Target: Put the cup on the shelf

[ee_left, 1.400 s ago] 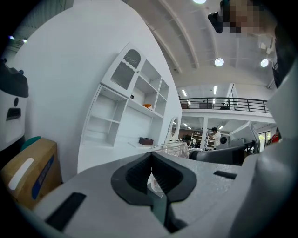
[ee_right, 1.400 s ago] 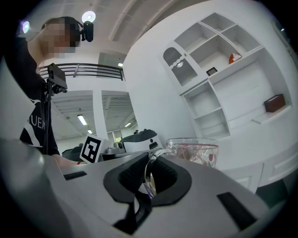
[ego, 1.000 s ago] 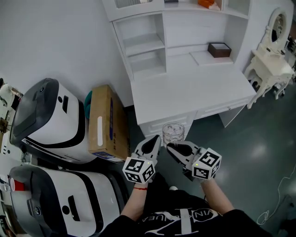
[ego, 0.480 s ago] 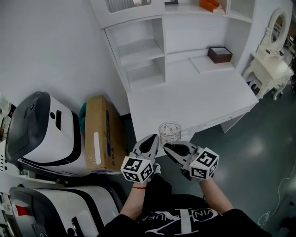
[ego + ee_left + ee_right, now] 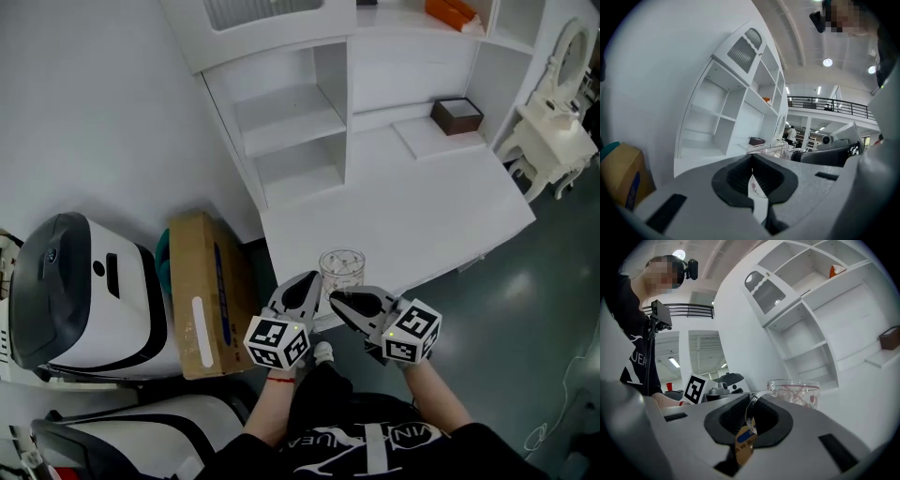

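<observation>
The carrying step is in hand: the cup [image 5: 342, 267], a clear glass one with a red print, is held in the air between the two grippers, just above the near edge of the white desk [image 5: 412, 206]. It has not yet been set on the shelf [image 5: 291, 108], which lies well apart at the far left of the desk unit.

The right gripper [image 5: 345, 302] is clenched on the cup's looped handle [image 5: 752, 411], which is seen pinched between the dark pads in the right gripper view. The left gripper [image 5: 305, 289] is drawn nearly together. A thin pale sliver with a red mark is caught between its pads in the left gripper view, and this appears to be the cup's wall, though the angle makes that uncertain.

For the next move, the cup should be carried forward and to the left over the desk, kept upright, and raised to an open compartment. Both grips must be kept firm until the base is seated on the board. The cardboard box [image 5: 202, 291] at the near left is judged to be out of the path.
</observation>
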`<control>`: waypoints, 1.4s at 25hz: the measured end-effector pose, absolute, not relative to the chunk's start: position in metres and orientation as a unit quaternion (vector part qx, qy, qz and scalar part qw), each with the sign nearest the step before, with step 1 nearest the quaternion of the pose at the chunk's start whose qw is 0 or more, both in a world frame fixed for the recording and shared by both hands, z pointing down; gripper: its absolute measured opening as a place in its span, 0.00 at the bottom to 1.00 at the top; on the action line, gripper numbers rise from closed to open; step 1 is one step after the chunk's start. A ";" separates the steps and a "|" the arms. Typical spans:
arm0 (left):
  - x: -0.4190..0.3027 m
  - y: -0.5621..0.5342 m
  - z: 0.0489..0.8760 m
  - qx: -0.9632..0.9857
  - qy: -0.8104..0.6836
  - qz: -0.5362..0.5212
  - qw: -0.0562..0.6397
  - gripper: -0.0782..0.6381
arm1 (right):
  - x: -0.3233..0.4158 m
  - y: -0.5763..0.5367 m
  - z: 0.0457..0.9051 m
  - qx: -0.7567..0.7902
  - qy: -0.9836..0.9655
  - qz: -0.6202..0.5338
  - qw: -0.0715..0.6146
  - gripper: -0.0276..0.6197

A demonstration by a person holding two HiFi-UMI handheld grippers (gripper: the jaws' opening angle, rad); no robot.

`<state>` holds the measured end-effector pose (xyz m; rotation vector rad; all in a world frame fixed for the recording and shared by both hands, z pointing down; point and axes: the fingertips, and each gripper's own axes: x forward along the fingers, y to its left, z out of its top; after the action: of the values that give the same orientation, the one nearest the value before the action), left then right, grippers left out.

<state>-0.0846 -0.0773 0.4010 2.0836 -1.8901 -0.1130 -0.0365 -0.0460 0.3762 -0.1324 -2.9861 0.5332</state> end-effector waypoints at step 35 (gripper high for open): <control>-0.213 -0.196 0.472 0.724 -0.654 -0.036 0.218 0.12 | -0.178 -0.176 0.442 -0.081 -0.978 0.168 0.093 0.06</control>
<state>-0.2129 -0.1959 0.4725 2.0041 -1.8091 -0.0988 -0.1780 -0.1761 0.4423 -0.2390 -2.9025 0.4996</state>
